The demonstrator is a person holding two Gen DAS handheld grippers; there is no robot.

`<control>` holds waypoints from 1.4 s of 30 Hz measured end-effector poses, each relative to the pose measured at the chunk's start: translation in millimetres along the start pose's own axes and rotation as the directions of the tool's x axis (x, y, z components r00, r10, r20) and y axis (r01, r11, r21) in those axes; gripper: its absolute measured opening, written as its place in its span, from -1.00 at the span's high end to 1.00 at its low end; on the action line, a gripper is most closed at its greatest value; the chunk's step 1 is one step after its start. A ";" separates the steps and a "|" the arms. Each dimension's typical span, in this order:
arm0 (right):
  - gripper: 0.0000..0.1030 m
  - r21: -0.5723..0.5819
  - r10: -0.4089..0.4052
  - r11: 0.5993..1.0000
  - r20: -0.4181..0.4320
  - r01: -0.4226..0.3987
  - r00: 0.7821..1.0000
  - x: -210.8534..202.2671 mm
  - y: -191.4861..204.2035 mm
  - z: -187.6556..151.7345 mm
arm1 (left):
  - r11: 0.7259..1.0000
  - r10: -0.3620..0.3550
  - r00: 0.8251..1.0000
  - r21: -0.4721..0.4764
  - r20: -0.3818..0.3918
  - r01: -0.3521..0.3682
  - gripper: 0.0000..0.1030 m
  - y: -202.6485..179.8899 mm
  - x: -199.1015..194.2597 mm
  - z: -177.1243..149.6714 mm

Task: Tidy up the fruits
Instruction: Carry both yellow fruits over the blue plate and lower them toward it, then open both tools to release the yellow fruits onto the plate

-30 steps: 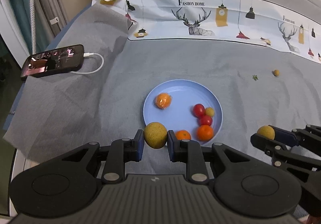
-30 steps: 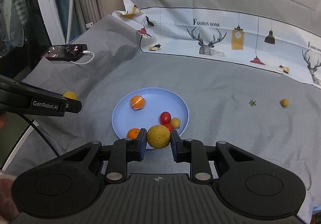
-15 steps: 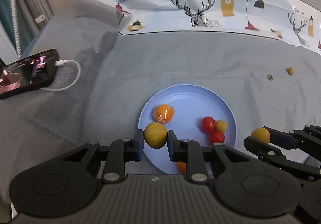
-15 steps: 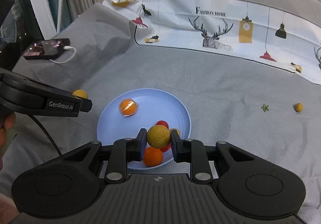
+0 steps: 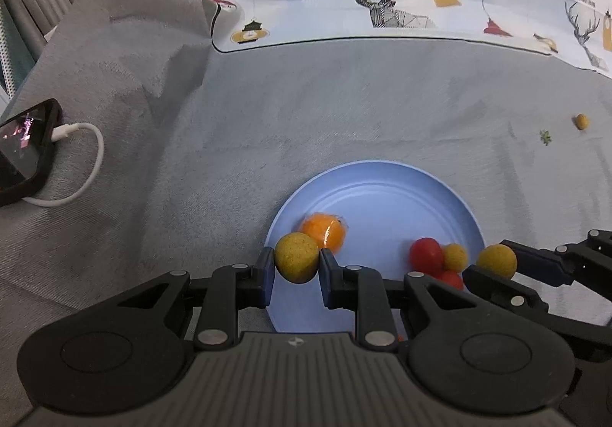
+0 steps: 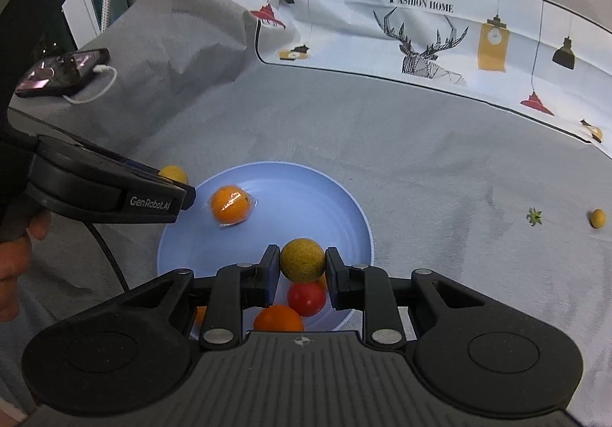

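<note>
Fruit on the plate: a wrapped orange (image 5: 323, 232), red tomatoes (image 5: 425, 255), a small yellow fruit (image 5: 454, 256) and a bare orange (image 6: 278, 318) lie on the blue plate (image 5: 382, 189)
Left gripper: the left gripper (image 5: 297, 268) is clamped on a yellow-green round fruit (image 5: 296, 258), held over the plate's near-left rim
Right gripper: the right gripper (image 6: 302, 266) is clamped on a second yellow-green fruit (image 6: 302, 260), held above the tomatoes on the plate's near-right side
Still loose: one small yellow fruit (image 6: 597, 218) sits on the grey cloth (image 5: 306, 101) well apart from the plate, with a green stem scrap (image 6: 534, 216) just beside it
Progress: well along by my judgement; both held fruits have yet to be let go, then the stray one needs fetching
Change from a second ago: both grippers have come forward and lower, the plate now looms large under the fingertips, whereas earlier both fruits hung short of its near rim; the grips are unchanged
Bystanders: a phone (image 5: 23, 155) on its charging cable (image 5: 88, 167) lies far left, untouched
</note>
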State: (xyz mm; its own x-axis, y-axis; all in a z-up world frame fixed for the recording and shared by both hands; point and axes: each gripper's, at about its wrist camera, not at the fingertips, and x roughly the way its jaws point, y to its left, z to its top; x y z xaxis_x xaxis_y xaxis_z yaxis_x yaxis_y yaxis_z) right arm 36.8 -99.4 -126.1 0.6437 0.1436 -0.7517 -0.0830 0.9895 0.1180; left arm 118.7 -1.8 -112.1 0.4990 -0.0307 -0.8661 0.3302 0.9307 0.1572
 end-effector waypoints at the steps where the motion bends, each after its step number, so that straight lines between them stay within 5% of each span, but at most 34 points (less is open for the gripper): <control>1: 0.48 -0.002 0.002 1.000 -0.001 -0.002 1.000 1.7 0.4 0.3 | 1.000 0.000 1.000 0.000 -0.004 0.000 0.48 0.4 2.3 -0.2; 4: 0.48 -0.014 0.006 1.000 -0.005 -0.006 1.000 7.3 1.8 1.6 | 0.999 -0.027 1.000 0.029 -0.015 0.027 0.46 0.7 8.9 0.4; 5: 0.46 -0.024 0.014 1.000 -0.011 -0.015 1.000 9.9 3.2 2.0 | 0.997 -0.059 0.998 0.054 -0.019 0.060 0.22 1.1 10.3 0.9; 6: 0.18 -0.036 0.018 0.999 -0.025 -0.019 1.000 12.9 4.6 2.5 | 0.993 -0.089 0.996 0.078 -0.028 0.091 -0.07 1.7 10.5 1.3; 7: -0.07 -0.044 0.013 0.999 -0.039 -0.014 0.999 14.1 5.4 2.4 | 0.991 -0.102 0.994 0.089 -0.028 0.104 -0.67 2.8 8.6 1.1; 8: -0.46 -0.045 0.002 0.999 -0.040 -0.004 0.999 12.9 5.8 1.6 | 0.992 -0.095 0.995 0.082 -0.003 0.095 -0.89 4.6 3.6 0.0; 9: -0.56 -0.044 -0.011 0.999 -0.029 0.009 1.000 8.6 6.0 -0.4 | 0.995 -0.077 0.996 0.067 0.040 0.074 -0.98 7.4 -4.2 -2.0; 17: -0.83 0.058 -0.044 0.997 -0.044 0.046 0.998 -39.7 -4.5 -35.3 | 0.997 -0.034 0.998 0.067 0.060 0.030 -0.99 2.9 -45.1 -25.3; 25: -0.99 0.215 -0.192 0.960 0.035 0.180 0.981 -88.9 -53.5 -59.0 | 0.994 -0.074 0.991 0.094 0.115 0.063 -0.99 -47.8 -85.8 -24.4; 29: -0.99 0.308 -0.355 0.897 0.073 0.317 0.932 -83.3 -111.4 -56.3 | 0.986 -0.136 0.973 0.126 0.184 0.113 -0.99 -106.6 -74.8 18.8; 34: -0.99 0.493 -0.536 0.736 0.006 0.464 0.844 -19.0 -224.7 -57.2 | 0.976 -0.175 0.968 0.165 0.181 0.145 -0.99 -208.5 8.3 90.3; 38: -0.99 0.602 -0.623 0.594 -0.075 0.534 0.778 33.4 -297.0 -66.5 | 0.961 -0.093 0.977 0.273 0.193 0.038 -0.99 -278.0 84.7 121.8; 41: -0.99 0.557 -0.640 0.591 -0.116 0.583 0.759 65.7 -313.4 -67.8 | 0.949 -0.074 0.981 0.316 0.181 0.013 -1.00 -301.8 129.6 122.6; 42: -0.99 0.568 -0.659 0.594 -0.063 0.570 0.750 68.0 -311.9 -71.7 | 0.955 -0.079 0.979 0.297 0.190 0.019 -1.00 -302.1 139.2 119.5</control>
State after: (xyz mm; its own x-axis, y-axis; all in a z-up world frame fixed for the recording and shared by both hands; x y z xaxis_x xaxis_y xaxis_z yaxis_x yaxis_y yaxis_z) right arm 51.9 -397.3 -260.5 0.4895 -0.5436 -0.6818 0.7495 0.6619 0.0104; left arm 184.1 -330.8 -223.4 0.6146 -0.1724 -0.7698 0.5629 0.7795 0.2749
